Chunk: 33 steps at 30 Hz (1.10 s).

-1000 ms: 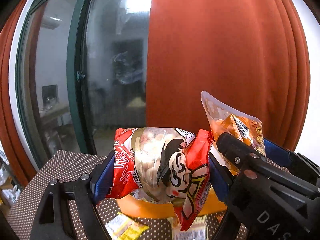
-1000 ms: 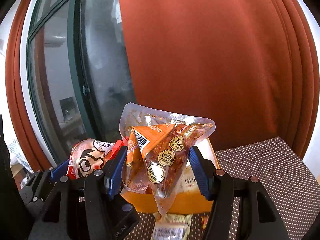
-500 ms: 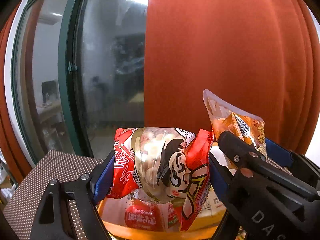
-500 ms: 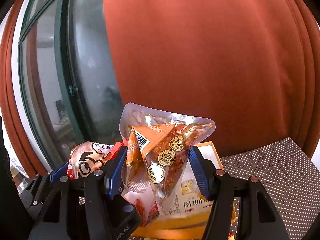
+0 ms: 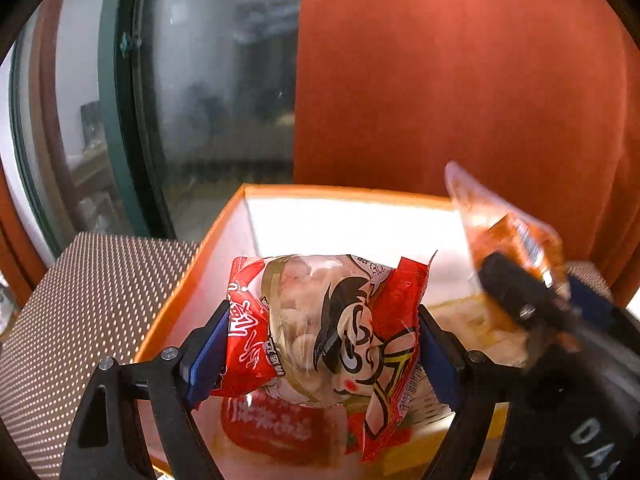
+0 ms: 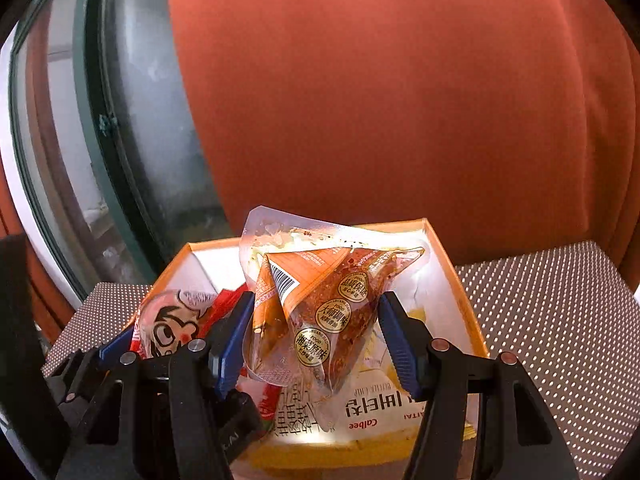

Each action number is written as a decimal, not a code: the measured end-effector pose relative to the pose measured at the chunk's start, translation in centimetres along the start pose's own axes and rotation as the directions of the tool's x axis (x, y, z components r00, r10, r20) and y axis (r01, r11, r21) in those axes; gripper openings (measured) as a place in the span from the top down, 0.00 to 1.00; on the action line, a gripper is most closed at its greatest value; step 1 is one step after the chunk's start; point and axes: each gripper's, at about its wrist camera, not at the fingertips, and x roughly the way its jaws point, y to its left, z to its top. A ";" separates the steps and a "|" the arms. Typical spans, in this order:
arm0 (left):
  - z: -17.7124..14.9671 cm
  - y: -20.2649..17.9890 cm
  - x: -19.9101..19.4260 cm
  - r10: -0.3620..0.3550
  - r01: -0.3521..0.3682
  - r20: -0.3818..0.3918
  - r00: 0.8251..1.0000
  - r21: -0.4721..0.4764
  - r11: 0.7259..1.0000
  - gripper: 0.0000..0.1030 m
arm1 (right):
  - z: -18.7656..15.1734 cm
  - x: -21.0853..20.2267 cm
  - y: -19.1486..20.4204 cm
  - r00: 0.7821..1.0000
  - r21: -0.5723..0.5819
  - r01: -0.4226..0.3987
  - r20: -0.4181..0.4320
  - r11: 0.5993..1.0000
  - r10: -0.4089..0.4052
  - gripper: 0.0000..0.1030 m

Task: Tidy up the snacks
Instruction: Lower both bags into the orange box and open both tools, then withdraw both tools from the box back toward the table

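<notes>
Your fisheye views bow hard at the edges, with black vignette in every corner. The white inside of the orange box [image 5: 352, 224] is blown out bright, and the dotted tabletop [image 6: 560, 320] glints. In your left view, the right claw [image 5: 532, 304] and its orange pouch [image 5: 504, 224] smear with blur.

Red snack packet [image 5: 320, 332] between left gripper's [image 5: 320, 344] pads: glossy crinkled plastic film, clear window. Orange pouch [image 6: 320, 312] in right gripper [image 6: 316, 340]: shiny transparent plastic, gold foil-look seals. Finger pads [image 6: 394, 344] blue, ribbed, matt; frames black matt plastic, metal screws. Box [image 5: 192, 280] below: smooth card. Tablecloth [image 6: 560, 320] beside: dotted woven fabric. Curtain [image 6: 400, 100] behind: matt cloth
</notes>
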 end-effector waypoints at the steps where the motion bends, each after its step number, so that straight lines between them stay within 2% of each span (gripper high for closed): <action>1: 0.0 -0.2 0.5 0.015 -0.014 -0.036 0.999 0.010 1.000 0.17 | 0.1 0.7 0.3 1.000 0.004 0.002 -0.013 1.000 -0.001 0.38; 3: 0.0 -0.6 1.5 0.015 -0.013 -0.100 0.995 0.024 1.000 0.16 | -0.1 1.1 0.5 1.000 0.009 0.004 -0.031 1.000 -0.004 0.38; 6: -0.2 -0.8 2.4 -0.035 0.039 -0.181 0.983 0.021 0.999 0.15 | -0.3 2.1 1.4 0.999 0.009 -0.002 -0.045 1.000 0.002 0.38; 11: 0.5 -0.8 1.3 0.002 0.006 -0.165 0.986 0.049 0.999 0.13 | -0.2 3.1 2.4 0.998 -0.001 -0.004 -0.068 1.000 0.004 0.38; 18: 2.1 1.1 0.8 0.002 0.003 -0.126 0.992 0.038 0.999 0.13 | 0.7 4.6 4.2 0.993 0.044 -0.070 -0.097 0.997 0.074 0.36; 21: 2.2 2.3 0.5 0.025 -0.023 -0.104 0.994 0.023 0.999 0.12 | 0.7 4.8 4.5 0.989 0.055 -0.092 -0.109 0.994 0.098 0.32; 25: 2.4 3.5 0.8 0.033 -0.033 -0.120 0.992 0.004 0.999 0.12 | 0.4 5.4 4.8 0.987 0.052 -0.084 -0.133 0.995 0.091 0.28; 28: 2.4 4.1 1.4 0.043 -0.043 -0.111 0.993 0.001 0.999 0.12 | 0.3 5.6 5.1 0.984 0.026 -0.091 -0.149 0.996 0.093 0.16; 33: 2.5 3.8 0.9 0.033 -0.031 -0.105 0.994 0.017 0.999 0.12 | 0.3 5.3 5.2 0.982 -0.007 -0.099 -0.162 0.995 0.096 0.13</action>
